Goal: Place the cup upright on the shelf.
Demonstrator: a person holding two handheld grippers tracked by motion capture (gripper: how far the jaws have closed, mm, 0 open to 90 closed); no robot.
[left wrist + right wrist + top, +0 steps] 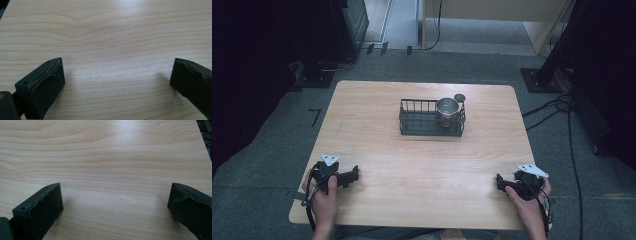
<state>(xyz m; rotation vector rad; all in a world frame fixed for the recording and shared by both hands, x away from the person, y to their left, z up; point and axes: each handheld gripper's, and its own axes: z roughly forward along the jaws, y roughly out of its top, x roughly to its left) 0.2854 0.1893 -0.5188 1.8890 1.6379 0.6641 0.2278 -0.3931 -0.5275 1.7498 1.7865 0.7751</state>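
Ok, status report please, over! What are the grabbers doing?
Left gripper open, right gripper open, both resting near table edge. Metal cup upright in wire basket. Nothing in the way.

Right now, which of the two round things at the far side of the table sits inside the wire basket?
The shiny metal cup, standing in the dark wire basket; the small dark disc lies outside, behind it.

The left gripper [354,176] is held low in the person's left hand [326,196], with the forearm coming up from the bottom edge of the high view and the jaws pointing toward the right. In the left gripper view its two black jaws stand wide apart with nothing between them. The right gripper [499,181] sits in the right hand [526,199], pointing left, and its jaws are spread just as wide.
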